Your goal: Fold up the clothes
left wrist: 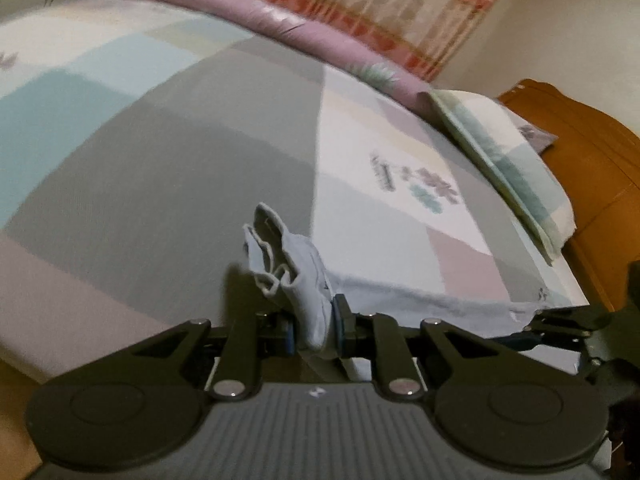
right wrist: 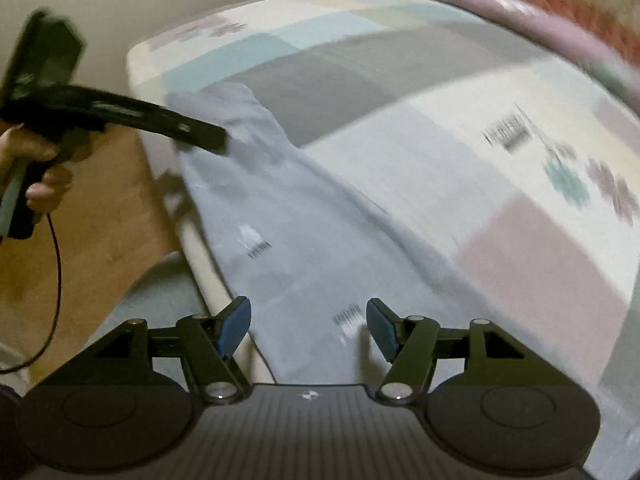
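Observation:
A pale blue garment (right wrist: 304,240) lies along the near edge of the bed, with small printed marks on it. My left gripper (left wrist: 314,330) is shut on a bunched end of the garment (left wrist: 292,264), which stands up between its blue pads, lifted off the bed. In the right wrist view the left gripper (right wrist: 224,140) grips that same end at the far left, with a person's hand (right wrist: 36,168) on its handle. My right gripper (right wrist: 308,326) is open above the garment's near part, with cloth below the gap and nothing pinched.
The bed (left wrist: 160,160) has a patchwork cover of grey, blue, pink and white. A folded pillow (left wrist: 512,176) and a rolled purple quilt (left wrist: 280,20) lie along its far side. A wooden headboard (left wrist: 592,184) stands to the right. Wooden floor (right wrist: 104,220) shows beside the bed.

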Demonstrator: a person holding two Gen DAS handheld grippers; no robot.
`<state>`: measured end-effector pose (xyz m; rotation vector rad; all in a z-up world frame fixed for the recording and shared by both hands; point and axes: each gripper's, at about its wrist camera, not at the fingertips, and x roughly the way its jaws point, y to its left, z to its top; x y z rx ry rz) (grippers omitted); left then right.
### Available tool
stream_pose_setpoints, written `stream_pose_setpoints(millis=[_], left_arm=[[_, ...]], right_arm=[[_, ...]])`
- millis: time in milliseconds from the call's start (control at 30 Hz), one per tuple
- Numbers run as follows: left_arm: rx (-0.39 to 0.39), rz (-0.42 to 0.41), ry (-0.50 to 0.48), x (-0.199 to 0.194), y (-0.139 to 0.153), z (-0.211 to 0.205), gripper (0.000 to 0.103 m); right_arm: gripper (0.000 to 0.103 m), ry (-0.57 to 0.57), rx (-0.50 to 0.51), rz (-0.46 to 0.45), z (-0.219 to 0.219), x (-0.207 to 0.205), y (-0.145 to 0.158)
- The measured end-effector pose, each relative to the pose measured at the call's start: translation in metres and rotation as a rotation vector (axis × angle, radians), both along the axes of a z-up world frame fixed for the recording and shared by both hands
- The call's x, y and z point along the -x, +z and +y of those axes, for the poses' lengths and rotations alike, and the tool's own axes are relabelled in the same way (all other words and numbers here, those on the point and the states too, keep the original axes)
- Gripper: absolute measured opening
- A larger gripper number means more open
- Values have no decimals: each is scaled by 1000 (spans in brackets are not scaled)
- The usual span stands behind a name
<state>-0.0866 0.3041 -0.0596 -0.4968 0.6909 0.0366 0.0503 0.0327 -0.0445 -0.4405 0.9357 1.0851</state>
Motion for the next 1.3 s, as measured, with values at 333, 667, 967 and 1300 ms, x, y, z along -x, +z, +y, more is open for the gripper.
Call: stream_pose_setpoints(millis=[333, 667, 967, 1300], left_arm=[[-88, -69, -84, -9, 42, -40, 16], [-81, -105, -113, -11, 53, -52, 16], [-66, -102, -104, -14, 51, -49, 16], [-82, -103, -130, -19, 60, -64, 16]], right_arm=[[81, -217, -233, 379, -30, -42, -10], [82, -425, -378, 638, -3, -91, -48], [86, -434, -358, 615, -5, -83, -41], [90, -387, -291, 779, -38, -49, -42]])
